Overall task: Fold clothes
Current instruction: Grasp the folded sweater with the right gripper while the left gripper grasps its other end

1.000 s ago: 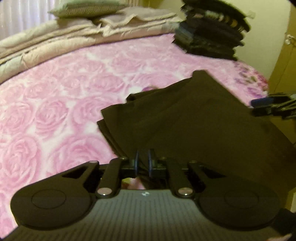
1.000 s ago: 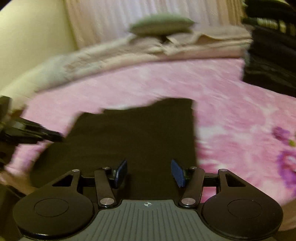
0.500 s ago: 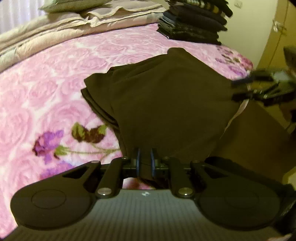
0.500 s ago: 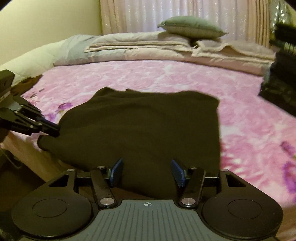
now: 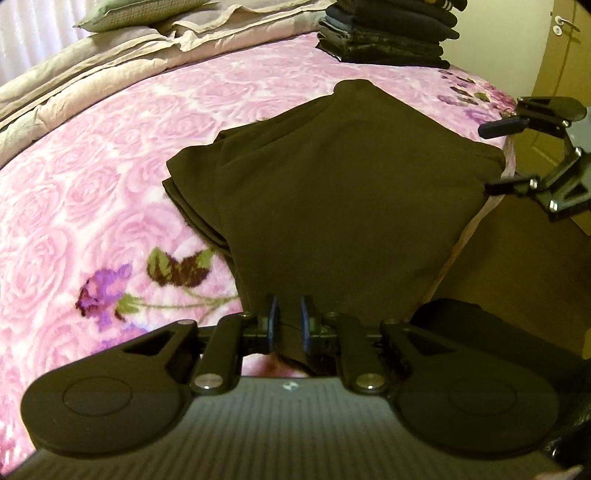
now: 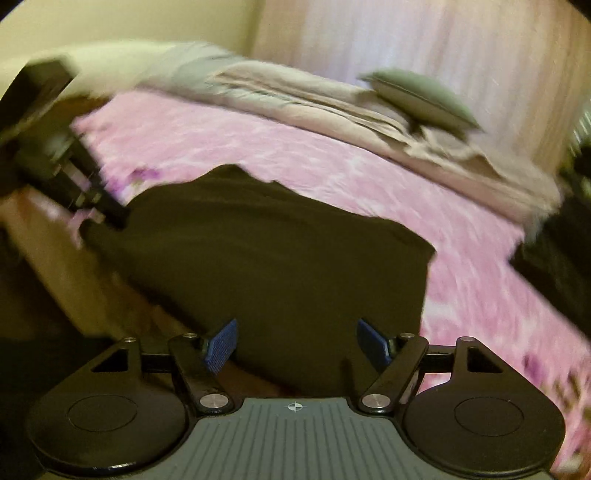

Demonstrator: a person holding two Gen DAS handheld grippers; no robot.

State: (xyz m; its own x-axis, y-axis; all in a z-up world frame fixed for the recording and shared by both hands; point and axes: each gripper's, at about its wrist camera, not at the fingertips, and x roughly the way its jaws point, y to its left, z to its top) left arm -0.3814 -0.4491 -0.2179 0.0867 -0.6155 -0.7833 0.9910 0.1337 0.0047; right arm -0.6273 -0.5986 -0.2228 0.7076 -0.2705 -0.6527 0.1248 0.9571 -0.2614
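A dark brown folded garment (image 5: 332,177) lies on the pink rose bedspread (image 5: 92,192) at the bed's near edge; part hangs over the edge. My left gripper (image 5: 287,325) is shut on the garment's near corner. My right gripper (image 6: 297,345) is open with its blue pads (image 6: 221,345) on either side of the garment's hanging edge (image 6: 295,266), not closed on it. The right gripper also shows at the right in the left wrist view (image 5: 495,155), at the garment's far corner. The right wrist view is blurred.
A stack of folded dark clothes (image 5: 388,33) sits at the far side of the bed. Beige folded bedding (image 5: 110,62) and a grey-green pillow (image 6: 421,99) lie along the head. A wooden door (image 5: 561,51) is at the right, and the floor lies below the bed edge.
The garment has been dragged toward the bed's near edge. The right gripper has opened wider and swung its view to the left. The left gripper stays shut on the corner.
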